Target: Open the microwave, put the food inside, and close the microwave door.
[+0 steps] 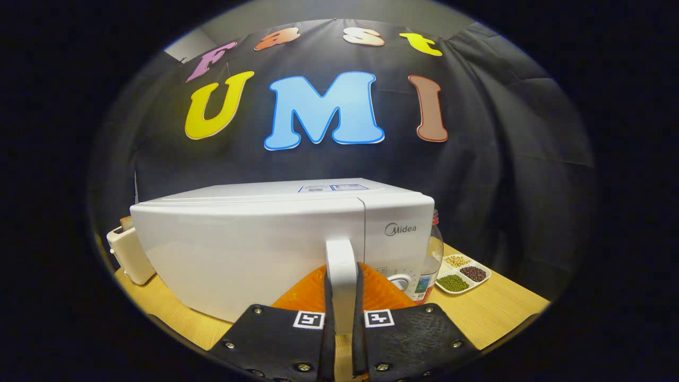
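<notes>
the white microwave is sitting on the wooden table, door closed, filling the space dead ahead at twelve o'clock. the gripper is closing narrow on the door handle, both fingers pressing its sides. a white toaster is standing at ten o'clock, touching the microwave's left end. a clear bottle is standing at two o'clock beside the control side, and just beyond it a divided tray is holding beans.
</notes>
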Tool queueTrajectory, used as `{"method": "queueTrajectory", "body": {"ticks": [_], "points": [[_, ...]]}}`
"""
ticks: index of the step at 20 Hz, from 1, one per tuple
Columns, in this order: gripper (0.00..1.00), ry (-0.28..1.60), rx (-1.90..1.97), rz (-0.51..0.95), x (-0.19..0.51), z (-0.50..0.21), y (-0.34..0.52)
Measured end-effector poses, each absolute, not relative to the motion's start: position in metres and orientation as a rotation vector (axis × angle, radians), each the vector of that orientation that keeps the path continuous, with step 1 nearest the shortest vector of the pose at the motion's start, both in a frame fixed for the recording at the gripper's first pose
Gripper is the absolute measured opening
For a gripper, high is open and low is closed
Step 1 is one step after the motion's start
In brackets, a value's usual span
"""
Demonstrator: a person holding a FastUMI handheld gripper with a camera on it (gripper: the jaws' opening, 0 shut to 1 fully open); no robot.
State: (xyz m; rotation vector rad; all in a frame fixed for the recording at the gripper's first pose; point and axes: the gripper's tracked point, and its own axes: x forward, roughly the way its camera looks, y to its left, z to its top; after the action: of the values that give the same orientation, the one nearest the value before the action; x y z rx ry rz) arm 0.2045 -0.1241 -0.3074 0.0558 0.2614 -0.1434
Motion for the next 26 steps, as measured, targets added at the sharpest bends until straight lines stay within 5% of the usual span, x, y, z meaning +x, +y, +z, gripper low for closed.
{"method": "queueTrajectory", "body": {"ticks": [10, 26], "points": [[0.07, 0.271, 0.073, -0.131, 0.193, -0.309, -0.122], [0.06, 0.231, 0.054, 0.087, -0.002, -0.288, 0.002]]}}
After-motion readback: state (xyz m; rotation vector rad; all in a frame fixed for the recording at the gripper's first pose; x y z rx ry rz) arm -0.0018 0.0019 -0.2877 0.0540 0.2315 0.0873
